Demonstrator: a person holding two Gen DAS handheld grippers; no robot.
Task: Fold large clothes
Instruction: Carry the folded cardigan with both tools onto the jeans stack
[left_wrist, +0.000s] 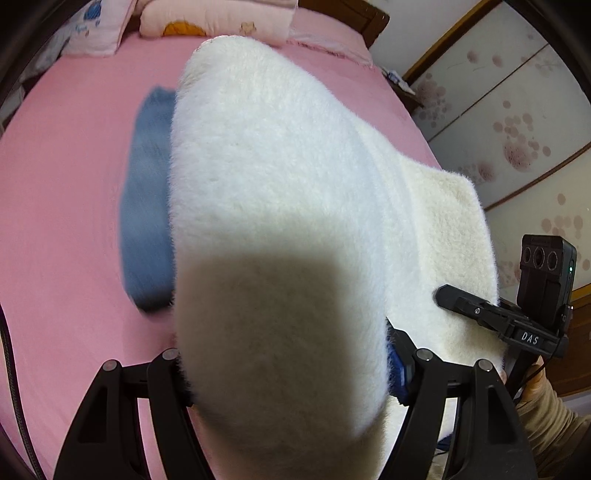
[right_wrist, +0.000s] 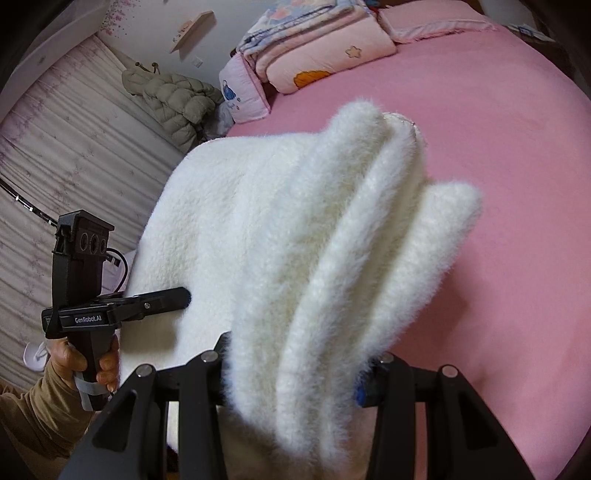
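While both tongs, left (left_wrist: 295, 373) and right (right_wrist: 295, 373), clench it, the fluffy white garment (left_wrist: 280, 177) hangs in thick folds above the pink bed (left_wrist: 74, 184)

The left wrist view looks forward and steeply down along its own gripper's fingers, very close to the white fleece garment (left_wrist: 277, 221), which fills the centre; the pink bed (left_wrist: 66, 221) lies beyond. The right wrist view looks down at a shallower angle, equally close to the same garment (right_wrist: 295, 240) and bed (right_wrist: 498, 147). Both views share the garment, the bed and the pillows (left_wrist: 221, 18) at its head. Each view also shows the other gripper at its edge.
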